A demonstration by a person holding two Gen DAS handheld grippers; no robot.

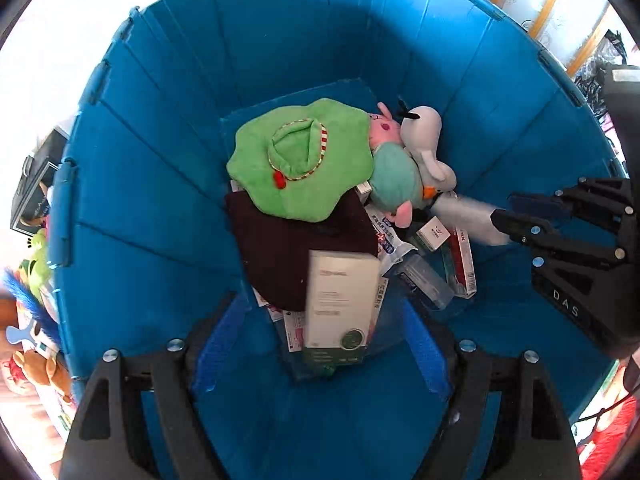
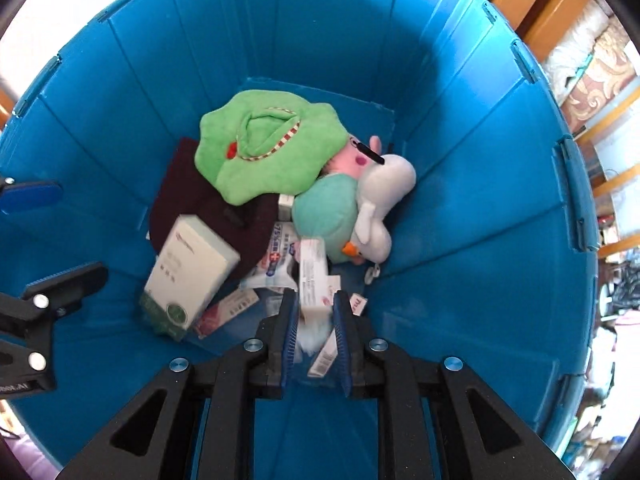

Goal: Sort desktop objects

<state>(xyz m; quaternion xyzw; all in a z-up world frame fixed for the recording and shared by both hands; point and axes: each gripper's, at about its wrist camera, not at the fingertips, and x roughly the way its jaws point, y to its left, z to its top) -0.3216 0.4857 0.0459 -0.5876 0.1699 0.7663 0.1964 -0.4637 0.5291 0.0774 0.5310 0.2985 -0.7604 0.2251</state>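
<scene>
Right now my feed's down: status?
Left gripper open above white box. Right gripper shut on small carton. Both inside blue bin, nothing blocking.

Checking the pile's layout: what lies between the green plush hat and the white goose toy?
The pink pig plush in a teal dress lies between the green plush hat and the white goose toy, clearest in the right wrist view.
</scene>
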